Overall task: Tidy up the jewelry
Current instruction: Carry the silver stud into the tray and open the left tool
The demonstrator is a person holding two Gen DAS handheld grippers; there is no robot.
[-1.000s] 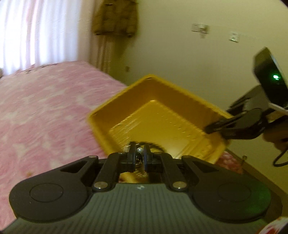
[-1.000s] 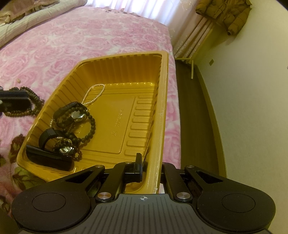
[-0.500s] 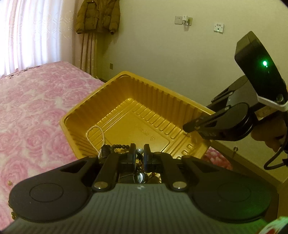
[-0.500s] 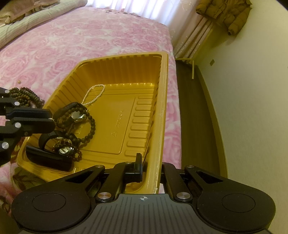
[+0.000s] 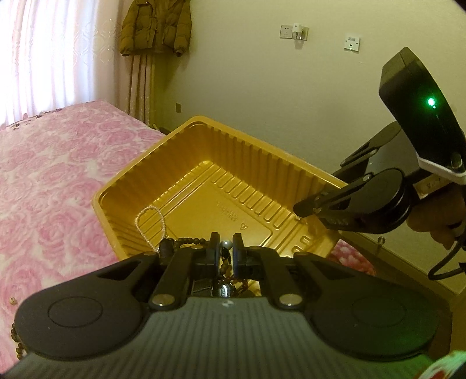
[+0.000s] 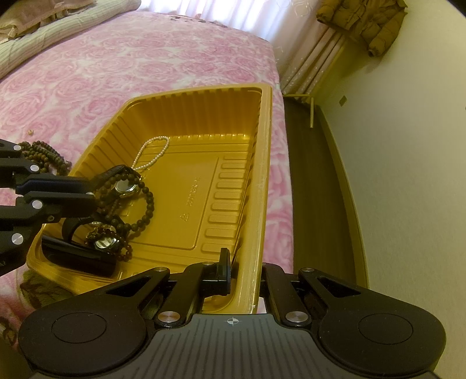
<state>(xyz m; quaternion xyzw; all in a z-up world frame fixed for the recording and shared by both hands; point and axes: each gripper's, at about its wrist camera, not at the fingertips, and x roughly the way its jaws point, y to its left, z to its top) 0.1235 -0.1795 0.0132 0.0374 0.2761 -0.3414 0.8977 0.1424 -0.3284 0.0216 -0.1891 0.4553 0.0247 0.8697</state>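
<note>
A golden plastic tray (image 6: 263, 163) lies on the pink bed. It holds a white pearl strand (image 6: 154, 151), dark bead strands (image 6: 145, 210), two watches (image 6: 125, 186) and a black case (image 6: 78, 259). My right gripper (image 6: 241, 271) is shut on the tray's near rim. My left gripper (image 5: 225, 252) reaches over the tray's left side, jaws nearly closed around a dark bead strand (image 5: 224, 263) with a silver bead between them. In the right wrist view the left gripper's fingertips (image 6: 84, 192) sit at the watch and beads. The tray (image 5: 186, 137) also shows in the left wrist view.
More brown beads (image 6: 43, 154) lie on the pink rose bedspread (image 6: 145, 64) left of the tray. The bed's edge and dark floor (image 6: 308, 189) run along the tray's right. A folded blanket (image 6: 43, 26) lies far back. A coat (image 5: 157, 26) hangs by the curtain.
My left gripper has moved in over the tray's left side and lowered to the watch and beads. The right gripper keeps its hold on the rim; the tray stays put.
</note>
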